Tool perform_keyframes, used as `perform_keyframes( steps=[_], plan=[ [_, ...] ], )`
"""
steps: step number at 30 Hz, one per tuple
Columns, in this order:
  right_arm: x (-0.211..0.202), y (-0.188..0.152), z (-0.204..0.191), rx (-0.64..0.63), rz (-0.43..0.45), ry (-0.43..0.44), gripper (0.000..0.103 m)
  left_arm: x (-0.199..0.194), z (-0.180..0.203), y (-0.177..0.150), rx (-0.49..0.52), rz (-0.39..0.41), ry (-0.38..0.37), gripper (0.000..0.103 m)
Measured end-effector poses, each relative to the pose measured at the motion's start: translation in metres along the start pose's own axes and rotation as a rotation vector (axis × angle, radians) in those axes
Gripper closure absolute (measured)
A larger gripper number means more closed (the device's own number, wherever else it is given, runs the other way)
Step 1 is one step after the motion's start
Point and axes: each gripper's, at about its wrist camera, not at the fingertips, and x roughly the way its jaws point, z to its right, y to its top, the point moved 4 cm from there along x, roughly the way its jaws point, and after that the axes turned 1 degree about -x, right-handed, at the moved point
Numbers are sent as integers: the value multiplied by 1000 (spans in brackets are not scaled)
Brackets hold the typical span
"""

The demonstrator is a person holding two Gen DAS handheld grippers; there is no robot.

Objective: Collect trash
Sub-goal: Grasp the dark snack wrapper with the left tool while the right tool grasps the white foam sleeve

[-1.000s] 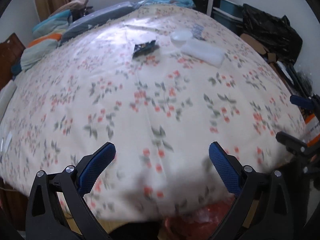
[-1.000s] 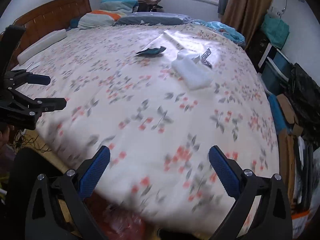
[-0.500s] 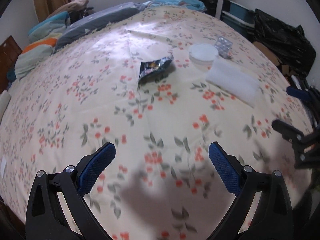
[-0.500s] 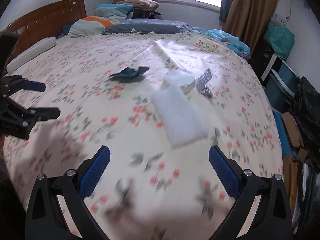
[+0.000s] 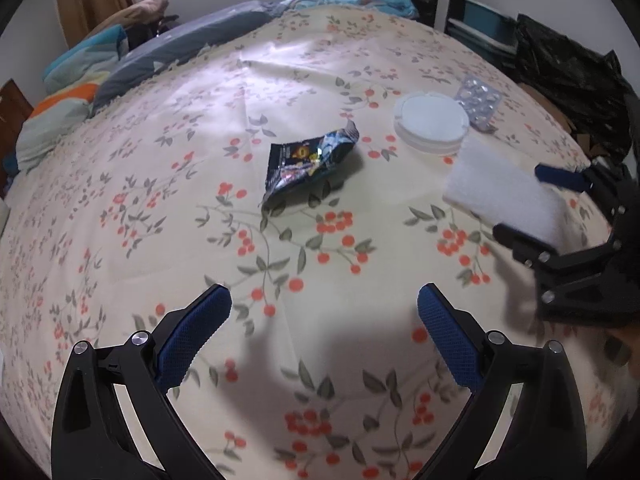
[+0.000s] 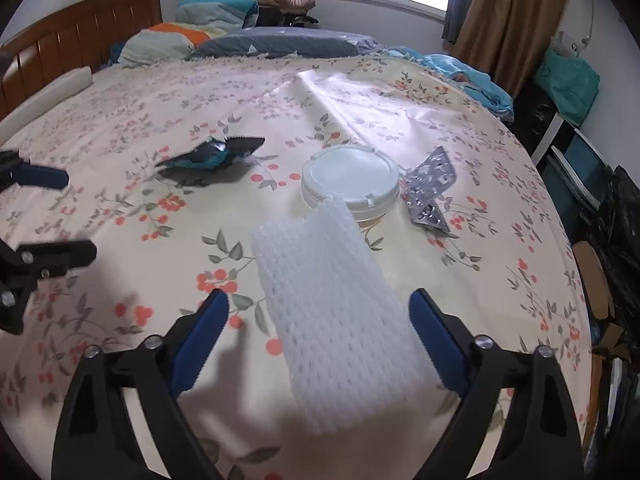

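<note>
On a bed with a floral cream bedspread (image 5: 168,184), the right gripper (image 6: 318,330), jaws just narrowing but still apart, straddles a white foam mesh sleeve (image 6: 332,312) without pressing it. The left gripper (image 5: 324,332) hangs wide and empty before a crumpled dark snack wrapper (image 5: 308,160).

Both wrist views angled down, close over bed (image 5: 168,184), sharing foam sheet (image 6: 336,304)
</note>
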Motion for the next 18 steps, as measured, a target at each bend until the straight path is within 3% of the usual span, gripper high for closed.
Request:
perform_keyframes(
  steps=[5, 7, 14, 18],
  plan=[
    [11, -2, 1, 10, -12, 11, 40, 18, -1, 14, -3, 1, -3, 6],
    [12, -3, 2, 17, -6, 13, 56, 24, -2, 21, 0, 10, 3, 6],
    [8, 0, 3, 19, 20, 26, 61, 47, -10, 52, 0, 51, 20, 6],
    [9, 5, -3, -22, 28, 7, 52, 63, -6, 64, 29, 55, 0, 6]
  ],
)
